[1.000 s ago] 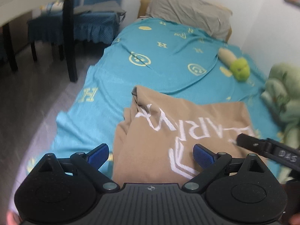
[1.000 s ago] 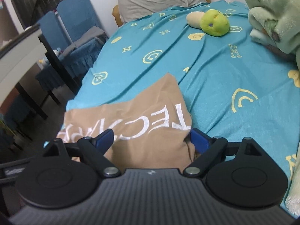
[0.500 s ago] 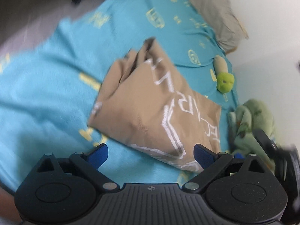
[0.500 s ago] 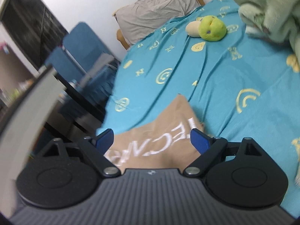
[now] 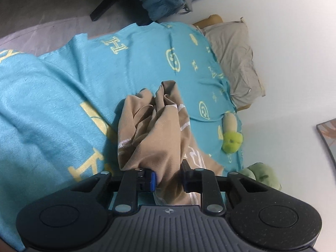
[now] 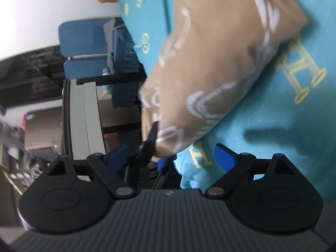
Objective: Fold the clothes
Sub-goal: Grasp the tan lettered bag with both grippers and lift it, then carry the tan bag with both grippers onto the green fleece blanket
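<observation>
With the left gripper clenched on the bunched tan shirt and the right gripper released, the fold is mid-lift over the bed; next, lay it flat.

Soft, even indoor light fills both views, with no glare. In the left wrist view the tan shirt just ahead of the fingers is sharp, and the bedspread beneath it takes only a faint shadow. Straight lines bow toward the edges and the corners go dark. The right wrist view is smeared by motion: the shirt is streaked, and a dark shadow lies on the bedspread ahead to the right.
</observation>
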A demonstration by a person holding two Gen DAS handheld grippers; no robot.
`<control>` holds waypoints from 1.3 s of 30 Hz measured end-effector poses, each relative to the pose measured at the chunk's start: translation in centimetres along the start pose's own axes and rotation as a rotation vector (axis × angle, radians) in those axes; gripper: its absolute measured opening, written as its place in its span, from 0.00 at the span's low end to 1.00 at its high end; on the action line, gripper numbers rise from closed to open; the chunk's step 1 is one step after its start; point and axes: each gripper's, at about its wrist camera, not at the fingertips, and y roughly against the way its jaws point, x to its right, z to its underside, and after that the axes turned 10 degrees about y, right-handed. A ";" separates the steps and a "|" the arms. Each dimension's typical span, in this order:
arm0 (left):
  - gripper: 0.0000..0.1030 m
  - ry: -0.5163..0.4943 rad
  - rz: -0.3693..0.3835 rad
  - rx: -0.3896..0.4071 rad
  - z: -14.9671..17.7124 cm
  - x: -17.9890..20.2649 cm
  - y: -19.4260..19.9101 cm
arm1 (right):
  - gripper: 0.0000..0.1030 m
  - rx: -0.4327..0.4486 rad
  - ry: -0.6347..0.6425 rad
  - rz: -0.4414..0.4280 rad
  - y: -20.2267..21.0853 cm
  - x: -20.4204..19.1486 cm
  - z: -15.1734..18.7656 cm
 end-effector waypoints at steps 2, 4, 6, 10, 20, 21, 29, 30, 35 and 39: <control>0.19 0.005 0.006 0.004 0.0 0.0 0.2 | 0.90 0.045 -0.058 0.015 -0.3 1.0 -0.1; 0.18 0.009 0.011 0.009 0.0 -0.1 0.4 | 0.89 0.103 -0.049 0.029 0.3 0.9 -0.2; 0.18 0.014 0.017 0.013 0.0 -0.1 0.7 | 0.89 0.161 -0.040 0.043 0.9 0.8 -0.3; 0.18 0.022 0.027 0.021 0.0 -0.1 1.1 | 0.87 0.277 -0.021 0.071 2.1 0.7 -0.5; 0.18 -0.017 0.042 -0.032 0.2 1.7 2.4 | 0.28 0.424 0.053 0.089 6.0 -0.9 0.0; 0.18 -0.018 0.054 -0.042 0.4 2.3 2.9 | 0.28 0.436 0.064 0.080 6.8 -1.4 0.3; 0.18 -0.067 0.080 -0.101 4.7 10.1 6.9 | 0.28 0.532 0.107 0.045 16.4 -4.7 2.3; 0.18 -0.079 0.080 -0.110 5.6 11.4 7.2 | 0.28 0.547 0.112 0.041 18.0 -4.9 2.3; 0.18 -0.152 0.092 -0.158 10.7 19.5 6.3 | 0.28 0.624 0.124 0.020 25.2 -6.3 0.1; 0.18 -0.241 0.152 -0.210 15.5 28.2 2.4 | 0.28 0.707 0.152 0.006 31.9 -7.8 -4.6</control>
